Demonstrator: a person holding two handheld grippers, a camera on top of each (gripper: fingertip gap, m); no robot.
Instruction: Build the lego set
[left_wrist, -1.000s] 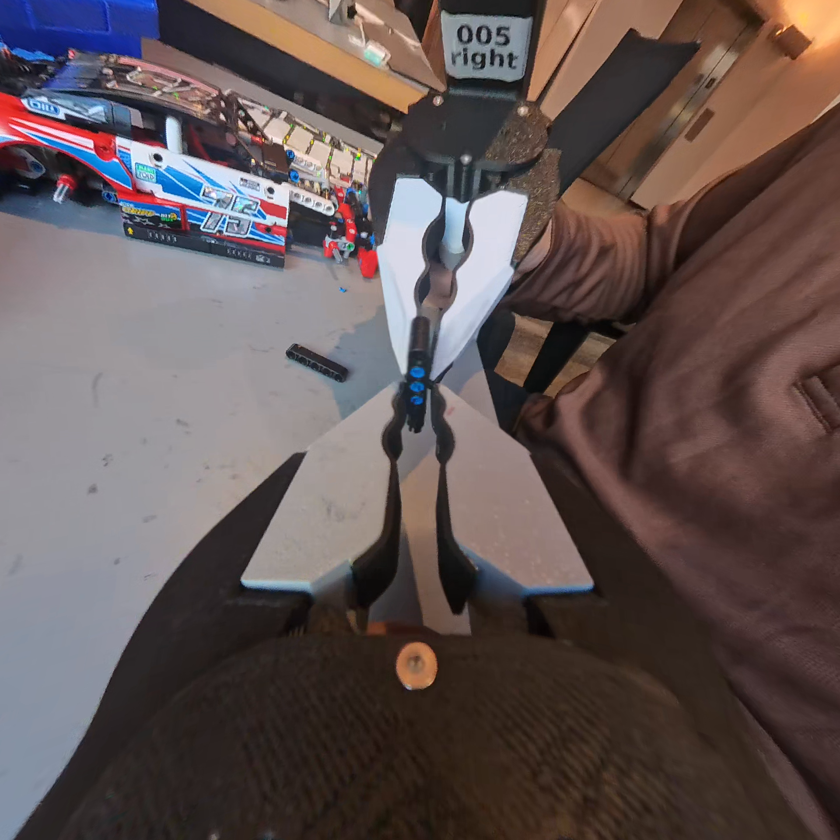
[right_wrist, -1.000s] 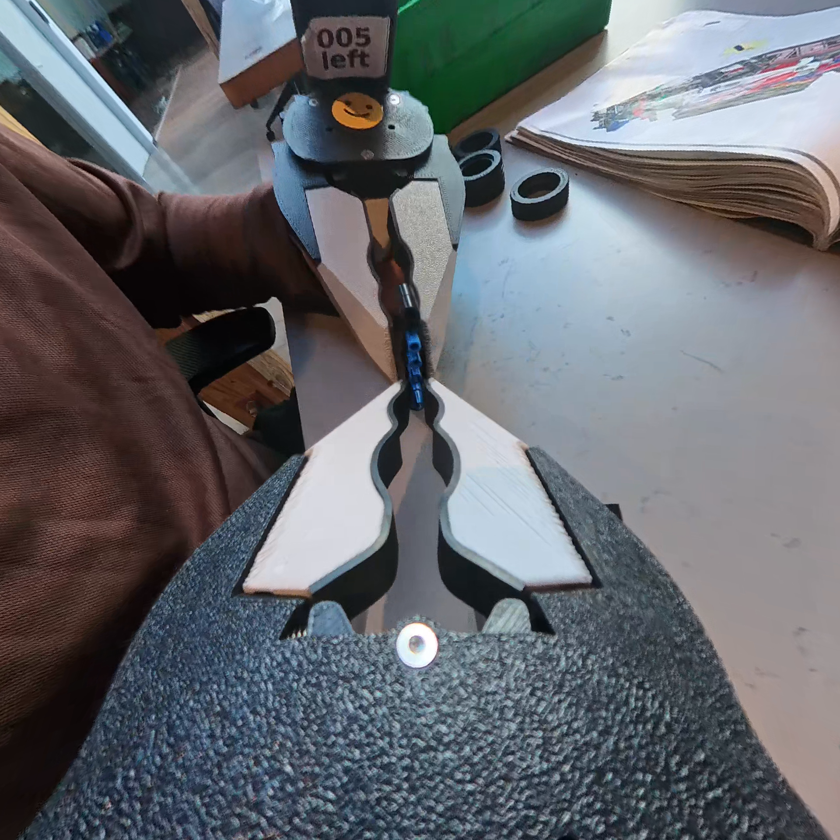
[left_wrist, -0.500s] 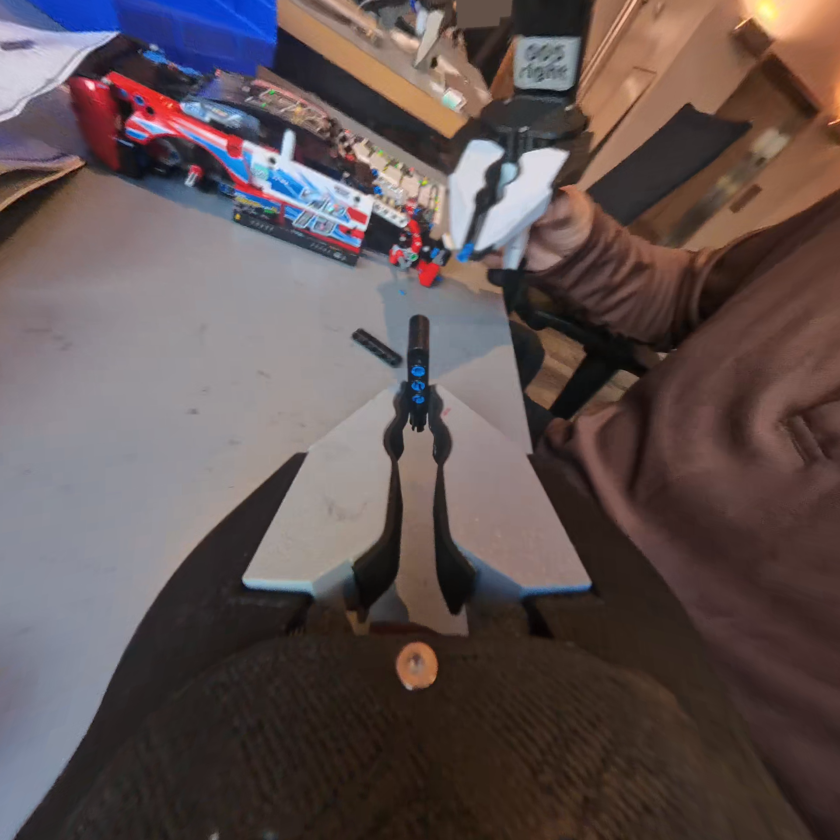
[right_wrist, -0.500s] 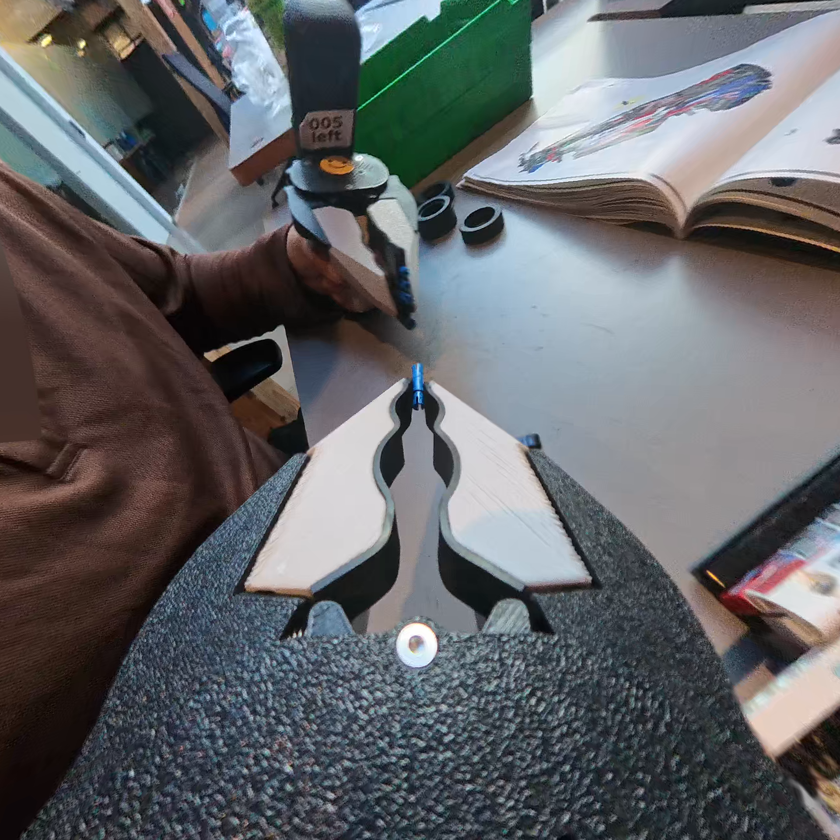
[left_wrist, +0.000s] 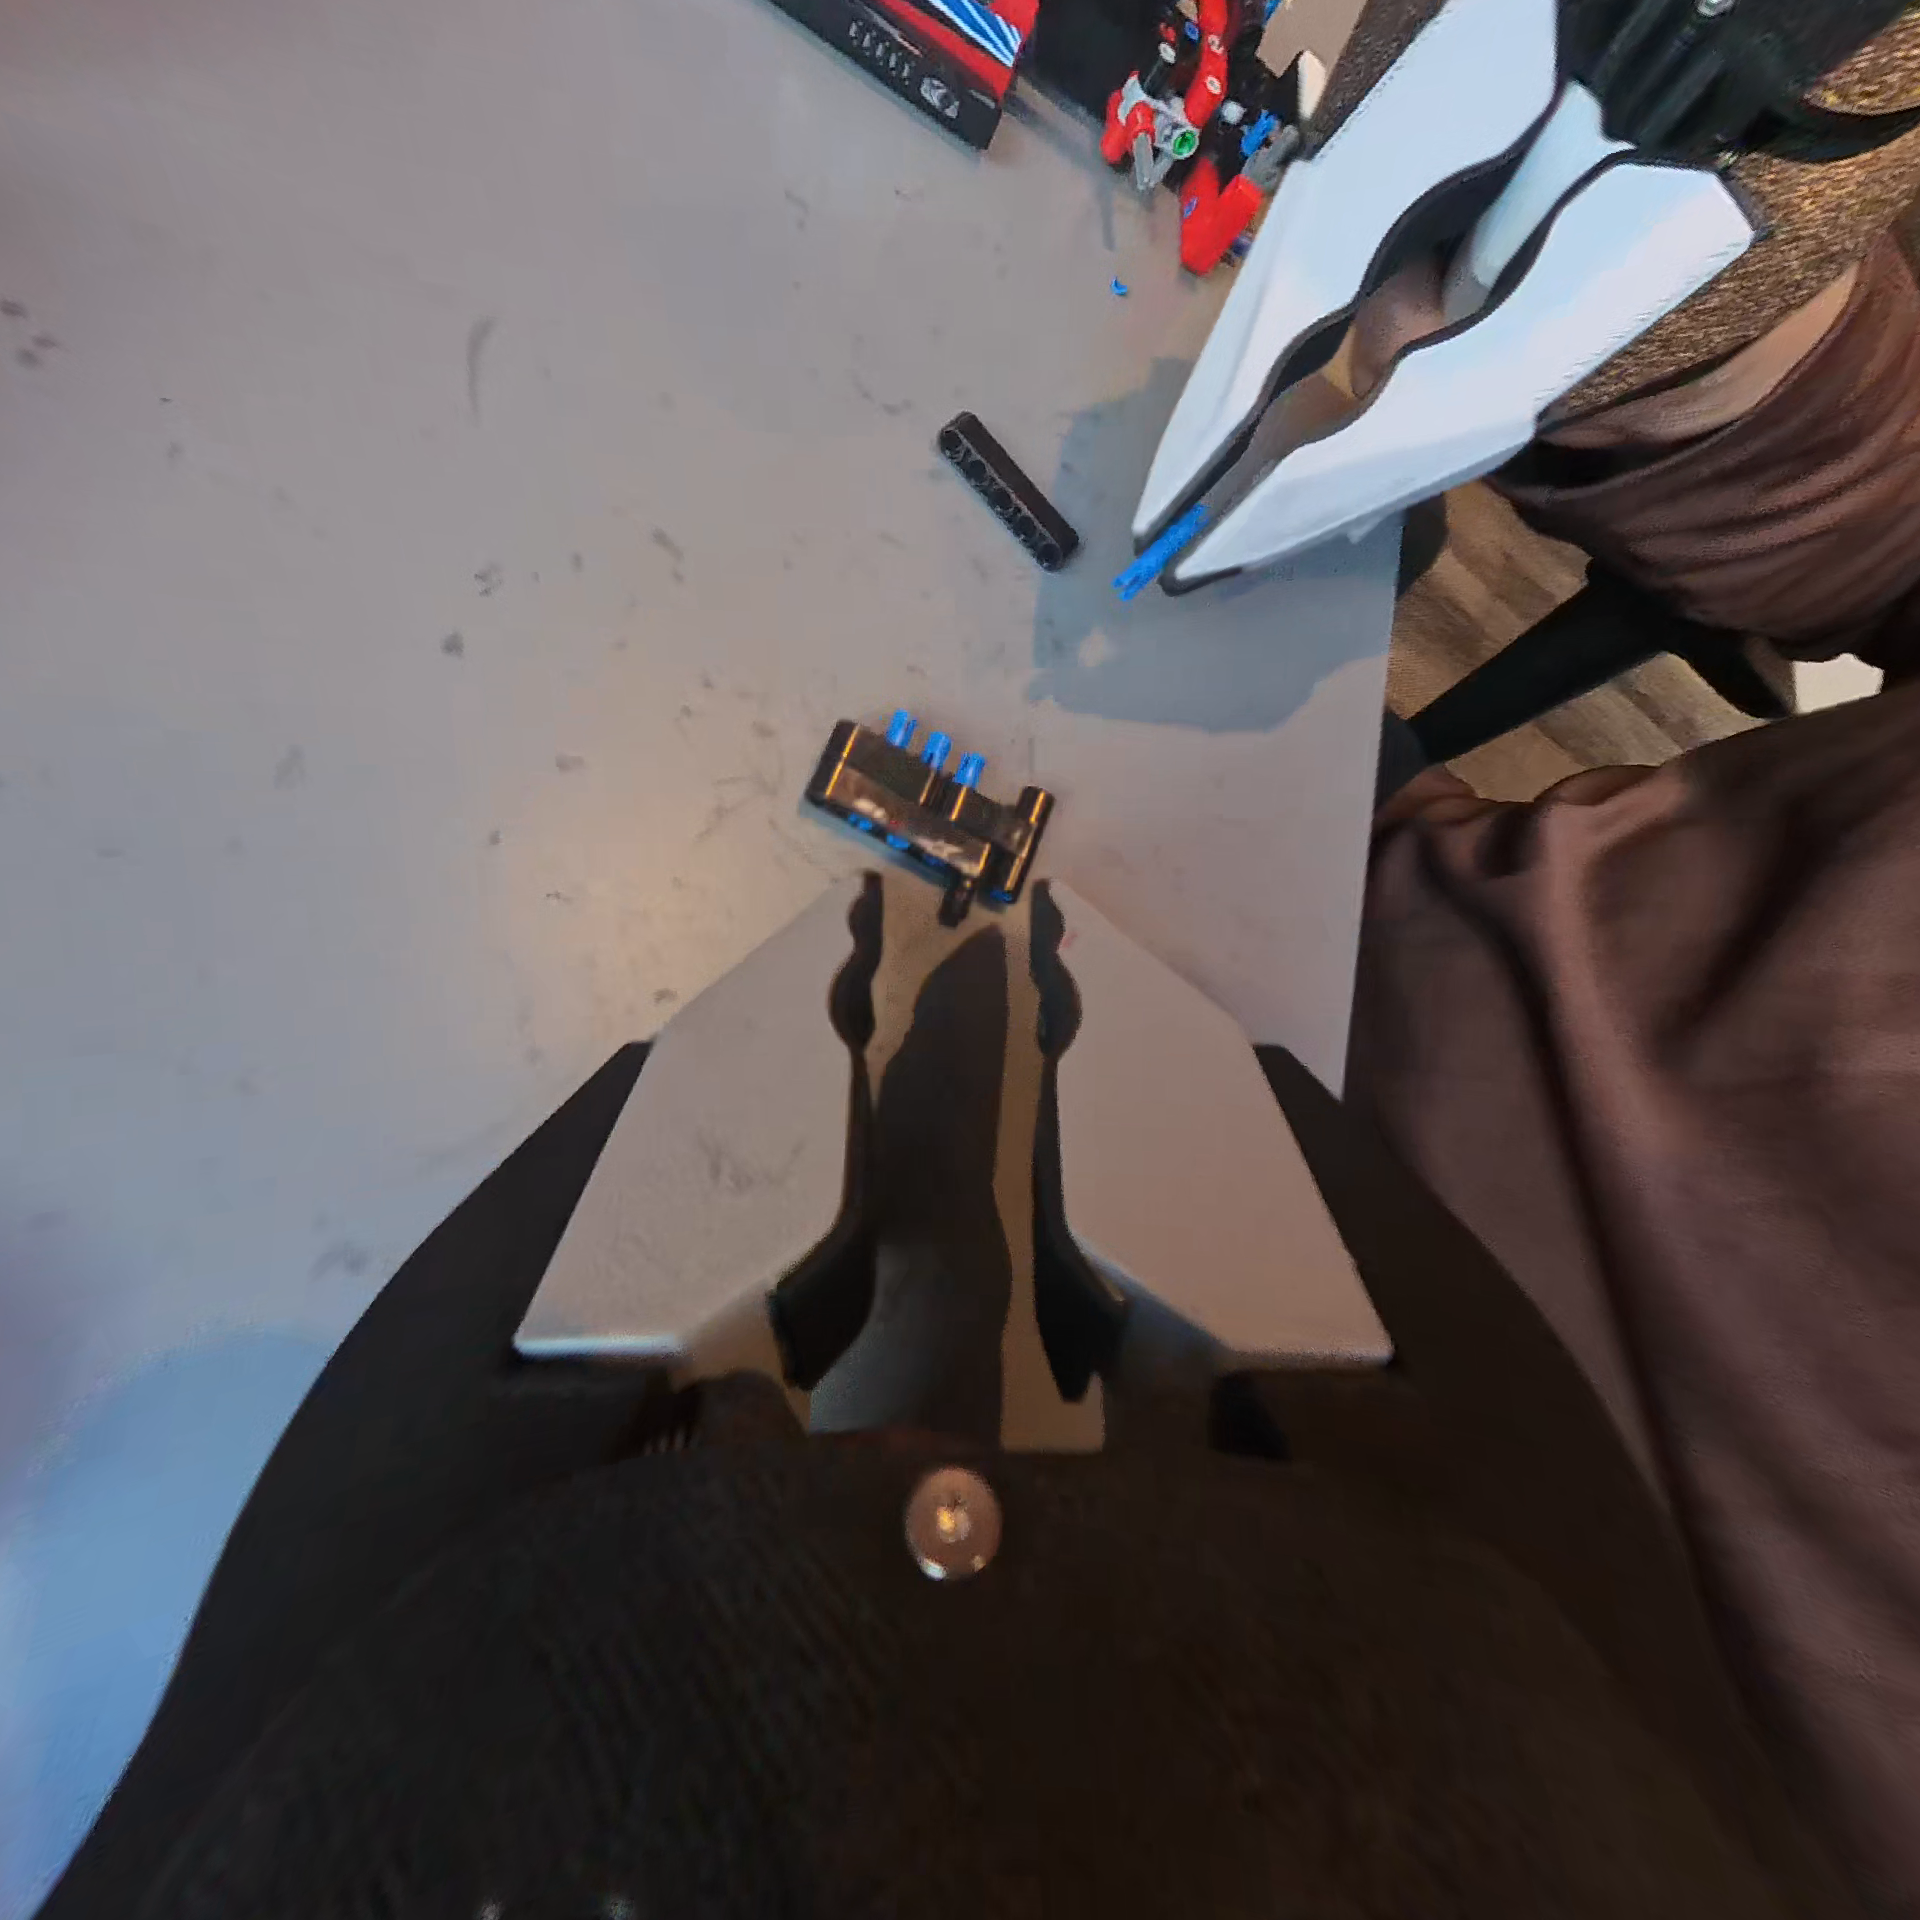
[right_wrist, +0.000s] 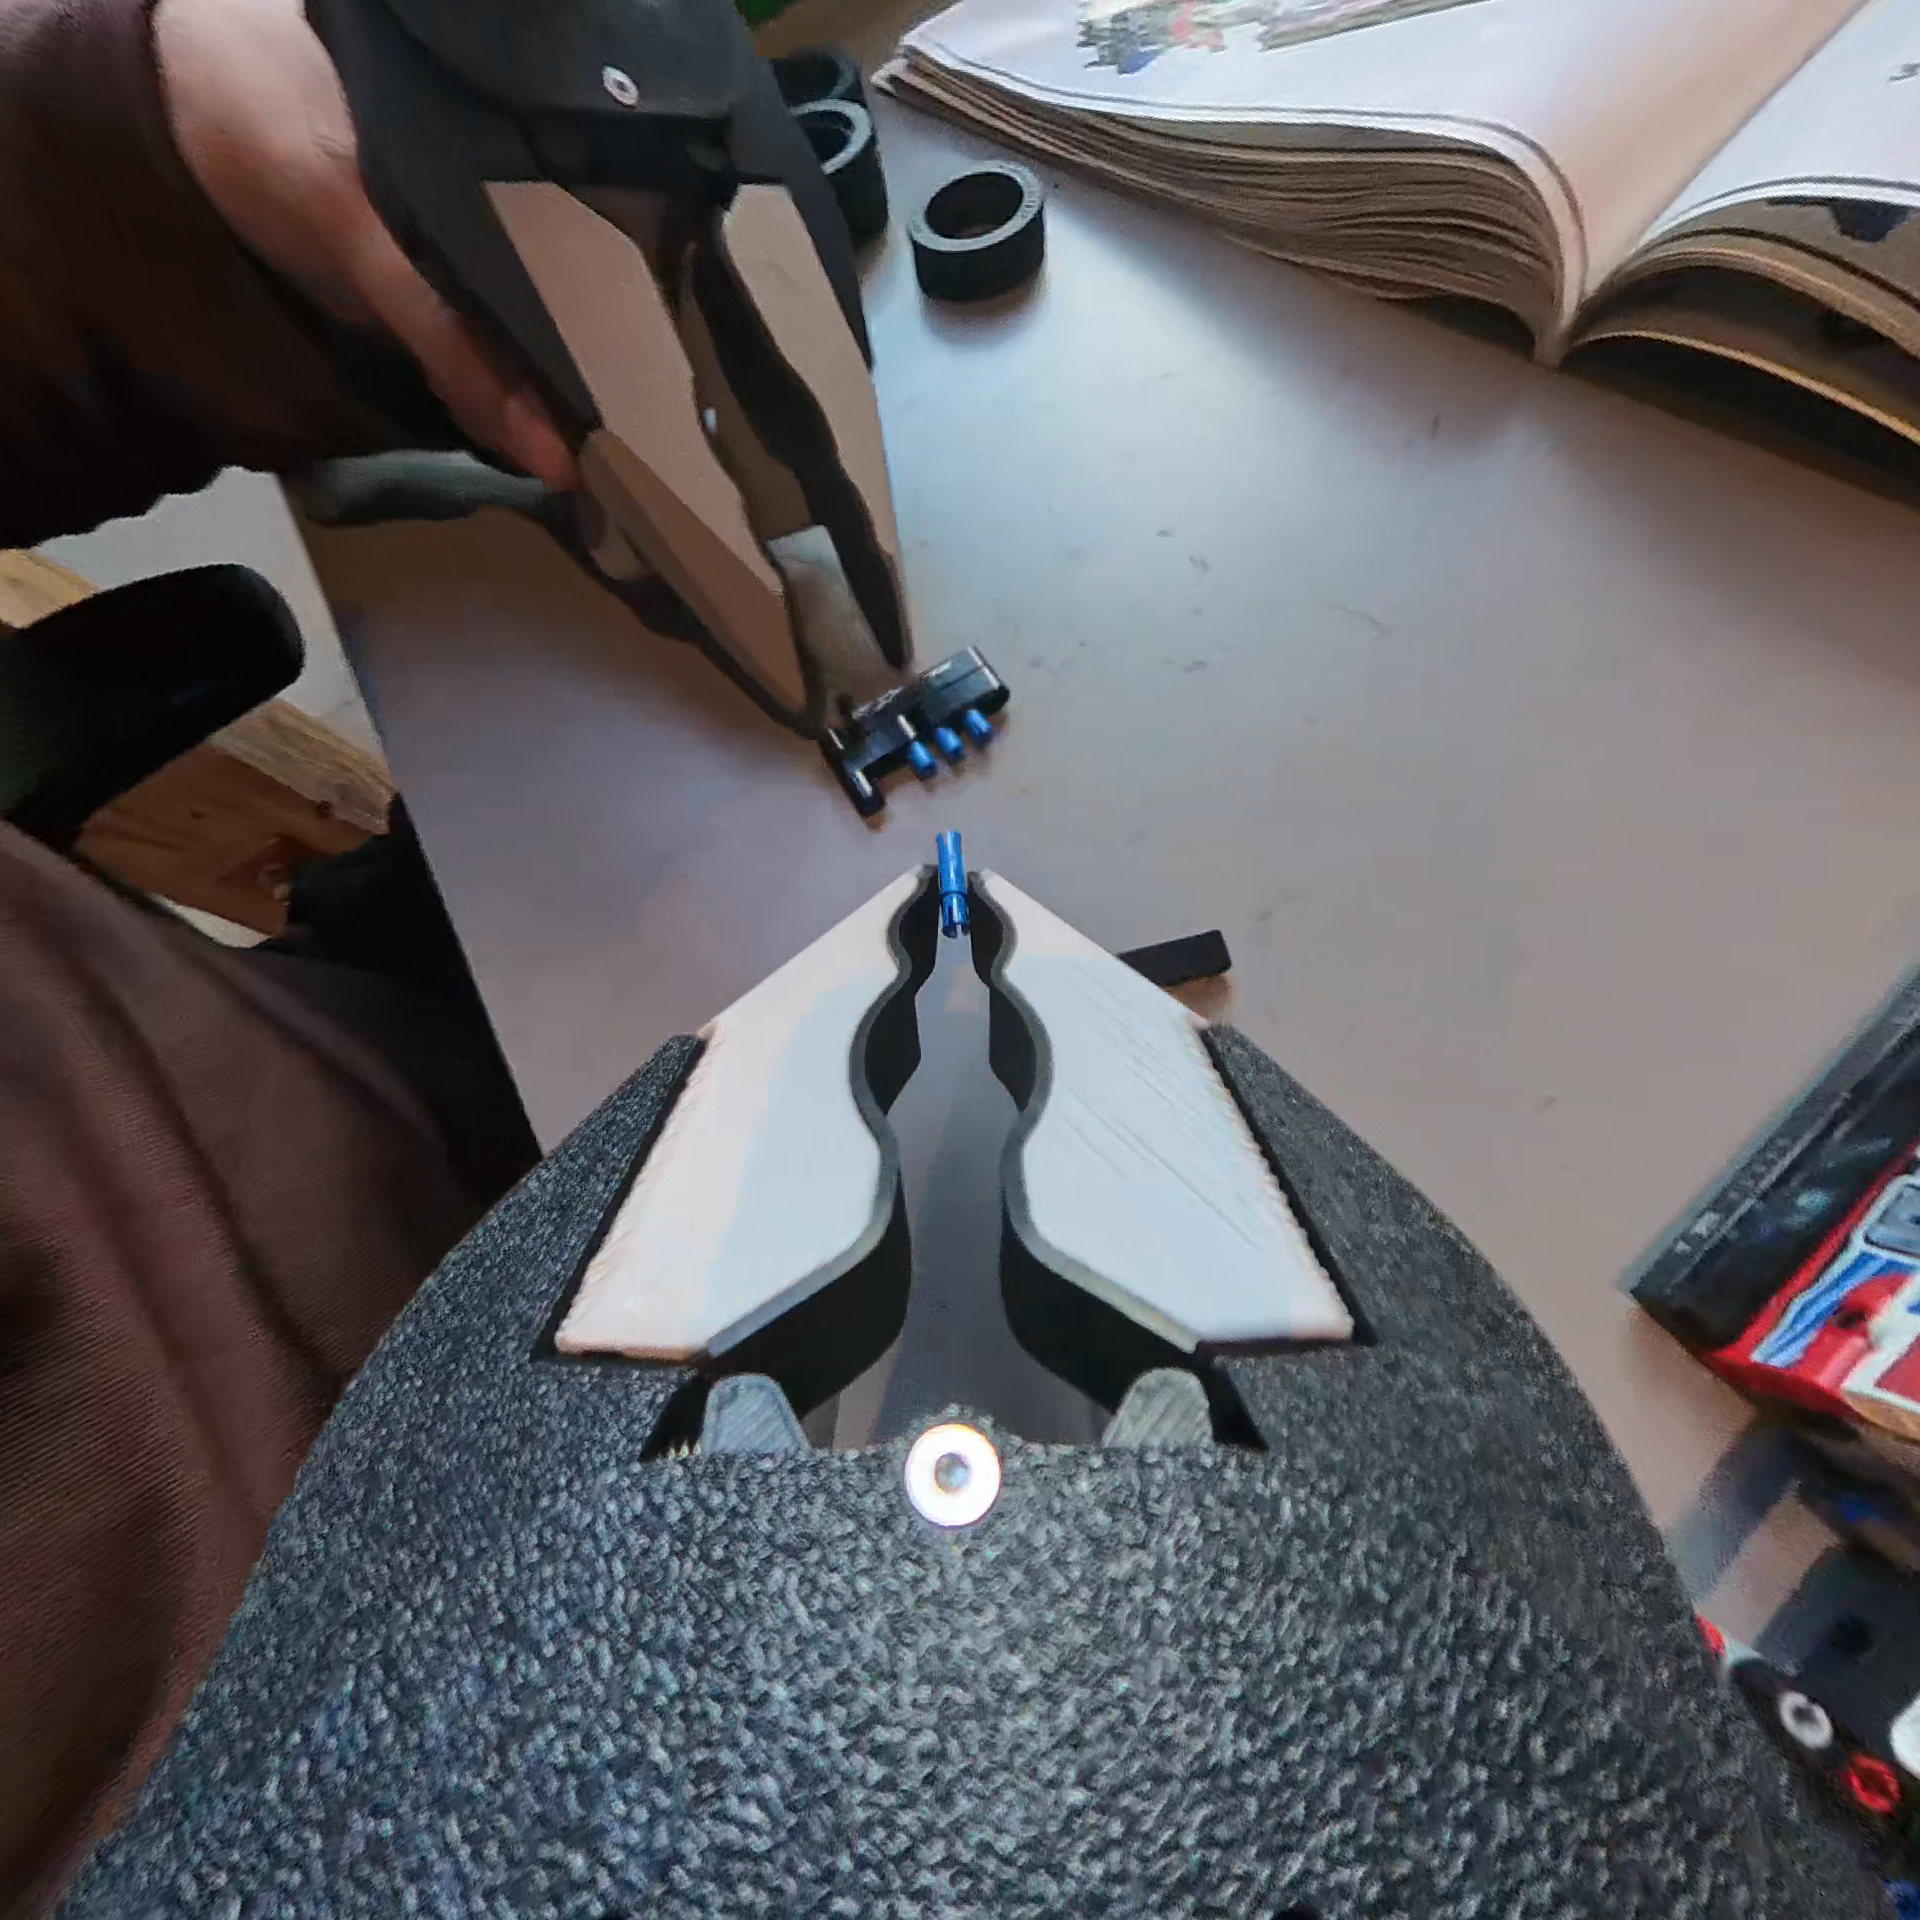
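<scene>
Your left hand-held gripper hangs released, its fingers spread just behind the black beam with three blue pins that lies on the desk near its front edge. Further right on the desk rests a second, bare black beam. On the right, your right hand-held gripper is clenched on a single blue pin, held just above the desk near that pinned beam.
</scene>
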